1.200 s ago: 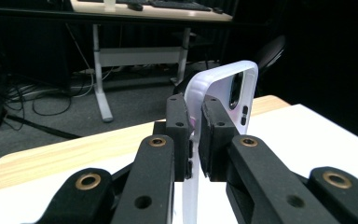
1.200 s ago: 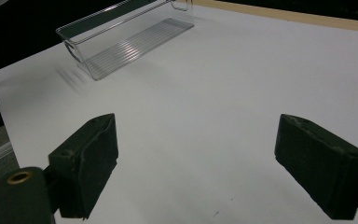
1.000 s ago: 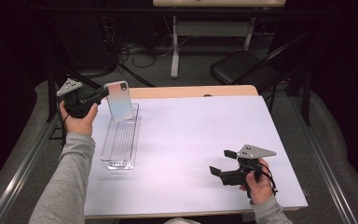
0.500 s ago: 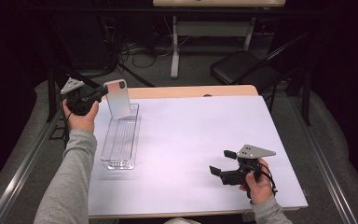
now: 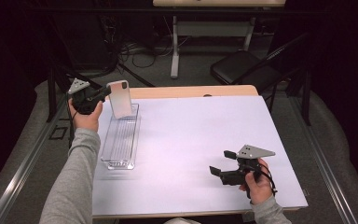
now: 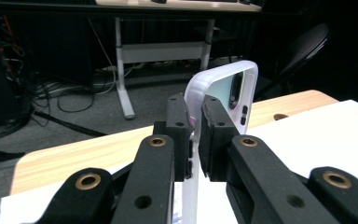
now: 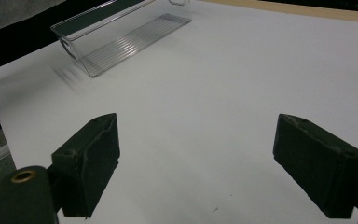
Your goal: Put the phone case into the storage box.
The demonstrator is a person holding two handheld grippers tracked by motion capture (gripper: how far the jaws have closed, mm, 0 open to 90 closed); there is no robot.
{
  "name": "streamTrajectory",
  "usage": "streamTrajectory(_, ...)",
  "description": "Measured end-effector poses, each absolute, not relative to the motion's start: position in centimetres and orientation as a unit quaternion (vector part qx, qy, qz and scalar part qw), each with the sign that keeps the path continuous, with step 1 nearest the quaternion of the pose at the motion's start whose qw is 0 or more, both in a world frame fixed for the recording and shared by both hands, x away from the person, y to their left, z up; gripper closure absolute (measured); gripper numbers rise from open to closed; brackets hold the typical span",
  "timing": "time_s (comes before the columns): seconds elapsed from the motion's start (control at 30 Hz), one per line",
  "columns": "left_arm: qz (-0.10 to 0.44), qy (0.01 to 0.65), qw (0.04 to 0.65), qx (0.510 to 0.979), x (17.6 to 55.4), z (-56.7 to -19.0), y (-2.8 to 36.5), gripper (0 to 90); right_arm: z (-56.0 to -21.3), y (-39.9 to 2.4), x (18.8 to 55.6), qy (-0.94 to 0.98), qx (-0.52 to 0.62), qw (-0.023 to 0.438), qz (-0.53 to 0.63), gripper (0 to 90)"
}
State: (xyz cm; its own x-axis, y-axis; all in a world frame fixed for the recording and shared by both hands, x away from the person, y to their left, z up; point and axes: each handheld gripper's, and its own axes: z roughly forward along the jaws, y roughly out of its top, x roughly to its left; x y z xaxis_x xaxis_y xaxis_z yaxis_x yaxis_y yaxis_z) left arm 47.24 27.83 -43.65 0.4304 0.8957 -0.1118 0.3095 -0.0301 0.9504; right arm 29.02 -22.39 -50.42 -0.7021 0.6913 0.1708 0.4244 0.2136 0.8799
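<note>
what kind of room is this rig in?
Probably a lab or recording workspace, not a home: a table under a white sheet, loose cables on the grey floor behind it, a folding chair and a height-adjustable desk frame, with dark surroundings.

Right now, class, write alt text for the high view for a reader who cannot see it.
The left tongs grip an upright pale translucent phone case above the far end of a long clear plastic tray on a white table. The right tongs rest open near the table's front right.
</note>
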Motion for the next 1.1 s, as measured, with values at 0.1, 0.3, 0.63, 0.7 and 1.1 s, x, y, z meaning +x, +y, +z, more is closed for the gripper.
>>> streamTrajectory(0.1, 0.28, 0.46, 0.525, 0.659, 47.6, -44.1, 27.8, 83.4, -50.5, -22.4, 29.0, 0.769, 0.363, 0.132, 0.51, 14.3)
streamTrajectory(0.3, 0.276, 0.465, 0.518, 0.663, 48.4, -45.1, 27.5, 83.4, -50.5, -22.6, 29.1, 0.767, 0.366, 0.131, 0.51, 14.4)
streamTrajectory(0.63, 0.268, 0.465, 0.521, 0.664, 49.5, -46.6, 27.8, 83.5, -50.6, -22.6, 29.0, 0.767, 0.368, 0.131, 0.509, 14.4)
streamTrajectory(0.7, 0.268, 0.464, 0.523, 0.663, 49.7, -46.8, 27.9, 83.5, -50.6, -22.6, 29.0, 0.766, 0.369, 0.131, 0.509, 14.4)
streamTrajectory(1.1, 0.254, 0.464, 0.523, 0.669, 50.5, -48.0, 27.3, 83.5, -50.7, -22.5, 29.1, 0.767, 0.369, 0.129, 0.509, 14.4)
